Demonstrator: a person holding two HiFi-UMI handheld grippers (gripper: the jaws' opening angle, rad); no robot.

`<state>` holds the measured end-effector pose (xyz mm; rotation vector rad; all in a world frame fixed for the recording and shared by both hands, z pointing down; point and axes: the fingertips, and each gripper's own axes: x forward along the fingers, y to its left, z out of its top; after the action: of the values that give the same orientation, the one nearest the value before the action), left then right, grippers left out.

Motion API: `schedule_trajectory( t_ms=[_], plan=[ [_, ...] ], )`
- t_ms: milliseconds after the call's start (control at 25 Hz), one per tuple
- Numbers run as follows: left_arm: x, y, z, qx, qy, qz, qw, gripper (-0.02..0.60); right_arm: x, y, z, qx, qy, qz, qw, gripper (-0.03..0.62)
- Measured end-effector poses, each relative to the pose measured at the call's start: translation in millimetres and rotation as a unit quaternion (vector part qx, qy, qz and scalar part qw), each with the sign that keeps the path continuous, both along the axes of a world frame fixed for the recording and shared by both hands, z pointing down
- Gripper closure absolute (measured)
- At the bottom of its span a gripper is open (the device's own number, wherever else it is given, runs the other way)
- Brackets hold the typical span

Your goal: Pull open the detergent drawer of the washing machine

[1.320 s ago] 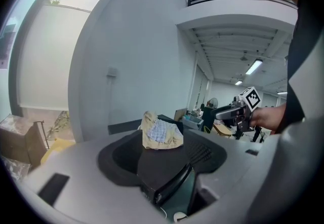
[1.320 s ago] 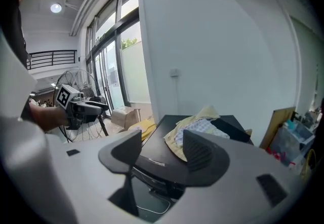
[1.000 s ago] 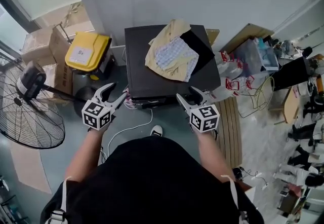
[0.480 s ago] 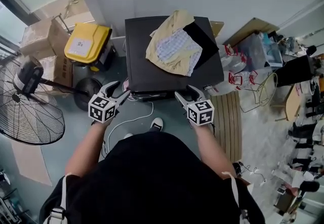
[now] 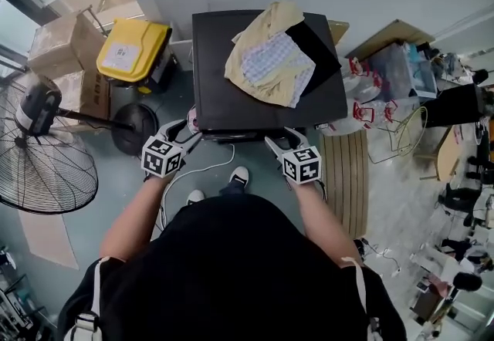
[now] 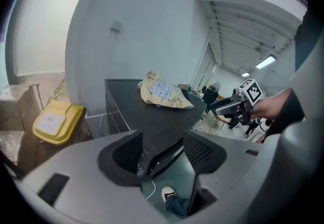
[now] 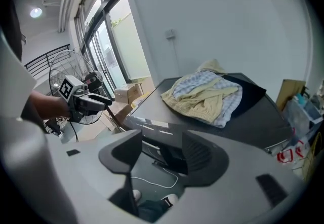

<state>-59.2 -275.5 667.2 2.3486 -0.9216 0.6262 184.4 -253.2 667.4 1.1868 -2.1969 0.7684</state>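
Drawer: on the front panel [image 7: 152, 126] of the washer [image 5: 231, 92], under the top's front lip. I can't pick it out in any view. Nothing sticks out, so I judge it shut.

Clothes [image 5: 270, 65] lie heaped on the washer's top.

Change over the last 1 s: both grippers have moved in to the front lip and are now just beside it. This reads as the approach; the pull has not begun.

Left gripper [image 5: 189, 131]: jaws wide apart, holding nothing, with the panel's edge showing between them.

Right gripper [image 5: 279, 139]: jaws wide apart, empty, touching nothing.

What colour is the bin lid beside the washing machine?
Yellow, with a white label; the head view shows the bin lid best.
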Motion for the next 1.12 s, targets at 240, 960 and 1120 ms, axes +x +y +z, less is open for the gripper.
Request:
schedule_trajectory(
  t_ms=[240, 960, 1120],
  plan=[
    [2.2, 3.7, 29.9, -0.020, -0.012, 0.001, 0.9997, 0.325, -5.1, 3.0, 24.4, -0.019, 0.002, -0.016, 1.000, 0.341],
    [15.1, 29.9, 96.3, -0.092, -0.020, 0.009, 0.9956, 0.373, -28.2, 13.4, 82.6, -0.066, -0.008, -0.055, 0.996, 0.350],
    [16.1, 32.1, 105.0, -0.108, -0.010, 0.000, 0.9941, 0.388, -30.5, 15.0, 92.0, -0.075, -0.009, -0.063, 0.995, 0.352]
  ],
)
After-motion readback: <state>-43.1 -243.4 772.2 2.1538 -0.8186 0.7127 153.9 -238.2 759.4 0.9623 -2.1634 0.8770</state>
